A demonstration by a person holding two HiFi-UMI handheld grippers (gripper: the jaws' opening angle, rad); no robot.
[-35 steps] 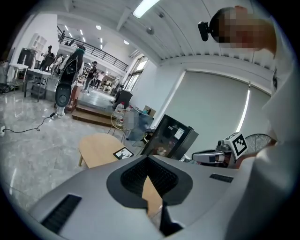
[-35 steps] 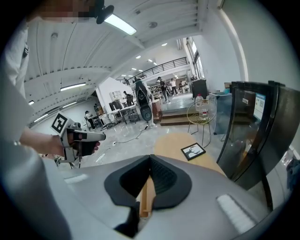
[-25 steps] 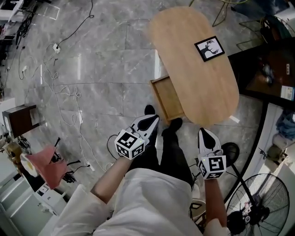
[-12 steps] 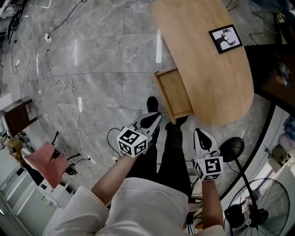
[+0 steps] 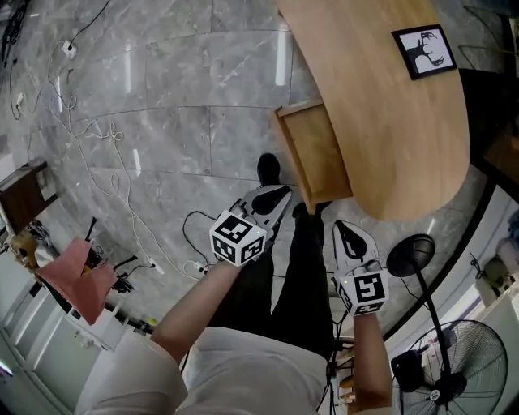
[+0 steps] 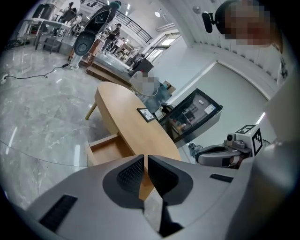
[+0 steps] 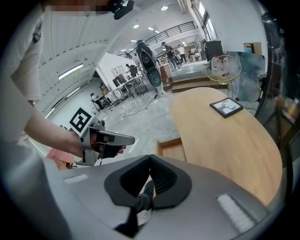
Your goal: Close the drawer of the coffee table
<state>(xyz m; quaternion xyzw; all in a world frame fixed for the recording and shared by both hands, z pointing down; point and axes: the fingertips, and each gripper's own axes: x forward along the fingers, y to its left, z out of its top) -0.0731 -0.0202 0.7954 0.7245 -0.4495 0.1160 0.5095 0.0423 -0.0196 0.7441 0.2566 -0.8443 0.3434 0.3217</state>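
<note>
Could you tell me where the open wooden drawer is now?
In the head view, the open light-wood drawer juts from the left edge of the oval wooden coffee table, just above the left gripper.

Big open indoor hall, prob. a lab / test space w/ an office area, not a home. Grey marble floor (image 5: 178, 121) runs wide. Loose cables (image 5: 89, 138) sprawl over it at upper left of the head view, and a standing fan (image 5: 442, 369) is at lower right. Left gripper view, upper left: desks (image 6: 44, 28) and ppl (image 6: 112, 35) standing about. Right gripper view, top centre: mezzanine railing (image 7: 173, 28) and ceiling spot lights (image 7: 164, 8). A wood coffee table (image 5: 389, 121) w/ a framed pic (image 5: 423, 50) is the one homely bit.
</note>
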